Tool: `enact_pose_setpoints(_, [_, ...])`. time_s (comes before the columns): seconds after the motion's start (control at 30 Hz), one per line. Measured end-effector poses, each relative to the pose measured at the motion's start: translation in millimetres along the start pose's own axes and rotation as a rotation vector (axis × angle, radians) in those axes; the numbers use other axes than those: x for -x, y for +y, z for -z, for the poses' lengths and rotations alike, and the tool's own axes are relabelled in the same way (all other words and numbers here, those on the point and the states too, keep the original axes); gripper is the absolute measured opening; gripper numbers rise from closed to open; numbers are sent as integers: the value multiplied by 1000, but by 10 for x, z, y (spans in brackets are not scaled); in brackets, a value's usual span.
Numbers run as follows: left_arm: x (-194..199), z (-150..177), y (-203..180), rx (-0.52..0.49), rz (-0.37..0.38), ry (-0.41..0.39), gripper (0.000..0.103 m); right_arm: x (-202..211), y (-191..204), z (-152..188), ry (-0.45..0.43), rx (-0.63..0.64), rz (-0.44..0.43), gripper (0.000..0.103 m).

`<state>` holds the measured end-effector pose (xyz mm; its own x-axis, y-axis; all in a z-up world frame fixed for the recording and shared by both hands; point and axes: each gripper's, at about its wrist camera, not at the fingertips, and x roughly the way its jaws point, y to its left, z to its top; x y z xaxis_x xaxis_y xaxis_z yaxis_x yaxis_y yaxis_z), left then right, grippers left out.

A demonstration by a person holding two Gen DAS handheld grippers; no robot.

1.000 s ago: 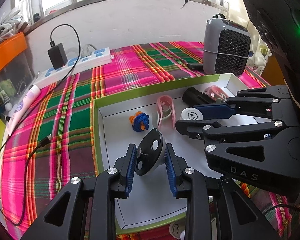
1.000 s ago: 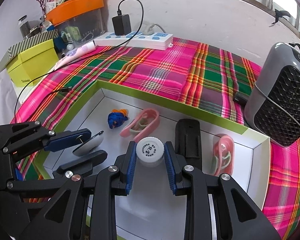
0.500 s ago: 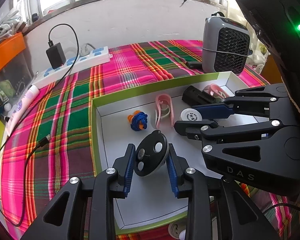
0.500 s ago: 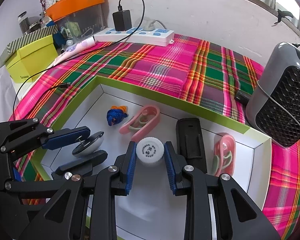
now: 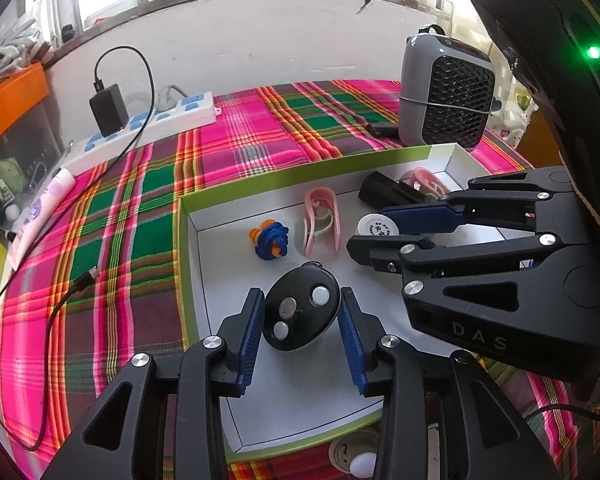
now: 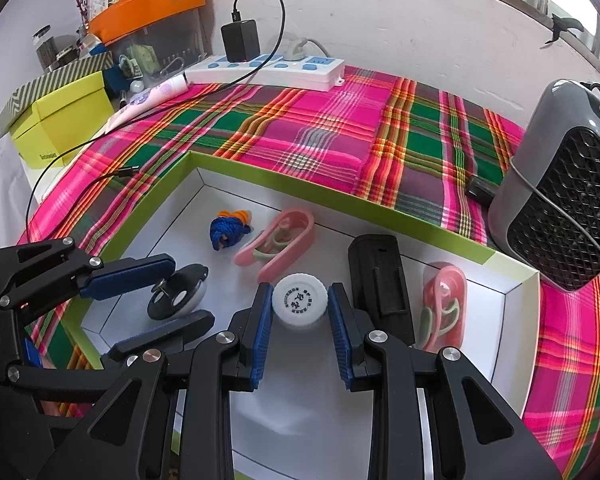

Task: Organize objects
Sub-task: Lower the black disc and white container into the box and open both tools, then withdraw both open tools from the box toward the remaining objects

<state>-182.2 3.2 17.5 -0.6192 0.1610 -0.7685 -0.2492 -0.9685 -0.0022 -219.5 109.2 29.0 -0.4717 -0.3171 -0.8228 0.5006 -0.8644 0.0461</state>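
A shallow white box with a green rim (image 5: pixel 260 178) (image 6: pixel 284 186) lies on a plaid cloth. My left gripper (image 5: pixel 301 314) has its jaws apart around a black oval disc with three round studs (image 5: pixel 300 310), which leans in the box; small gaps show on both sides. My right gripper (image 6: pixel 299 312) has its jaws around a white round cap (image 6: pixel 299 299) (image 5: pixel 376 228), with small gaps. Each gripper shows in the other's view: the right one (image 5: pixel 396 228), the left one (image 6: pixel 160 300) beside the disc (image 6: pixel 178 296).
In the box lie a blue-orange cord knot (image 6: pixel 228 230), two pink clips (image 6: pixel 278 240) (image 6: pixel 442 300) and a black block (image 6: pixel 378 280). A grey heater (image 6: pixel 568 208), power strip with charger (image 6: pixel 268 68), cable (image 5: pixel 72 284), yellow box (image 6: pixel 60 120).
Both grippers sank toward the box floor. The left jaws opened and the black disc tipped back to rest in the box. The right jaws widened slightly around the white cap.
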Motion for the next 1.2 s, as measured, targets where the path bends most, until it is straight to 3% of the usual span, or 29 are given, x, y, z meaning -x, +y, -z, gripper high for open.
enact_pose_setpoints(0.3, [77, 14, 16, 15, -9, -10, 42, 96, -53, 16, -28, -36, 0, 29])
enact_pose_setpoints(1.2, [587, 176, -92, 40, -33, -86, 42, 561, -50, 326, -112, -137, -7, 29])
